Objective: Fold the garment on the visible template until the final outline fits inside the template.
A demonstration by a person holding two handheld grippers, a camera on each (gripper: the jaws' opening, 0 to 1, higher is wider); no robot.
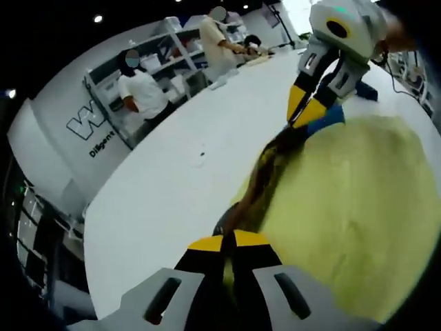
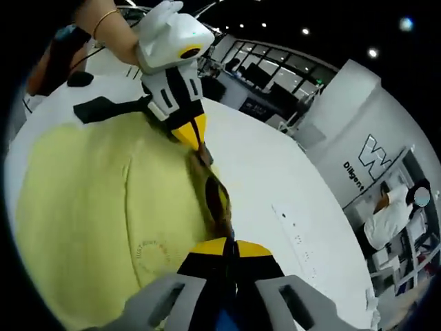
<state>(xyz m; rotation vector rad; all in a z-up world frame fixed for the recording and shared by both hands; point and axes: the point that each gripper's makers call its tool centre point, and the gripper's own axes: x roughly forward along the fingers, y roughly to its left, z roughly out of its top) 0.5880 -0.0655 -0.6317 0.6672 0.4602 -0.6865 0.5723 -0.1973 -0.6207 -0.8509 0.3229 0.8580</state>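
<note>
A yellow garment lay spread on the white table. The left gripper had its jaws closed on the garment's dark bunched edge at 6 o'clock. The right gripper, at 1 o'clock in the left gripper view, pinched the same edge. Two people in white stood at shelves at 11 o'clock.
</note>
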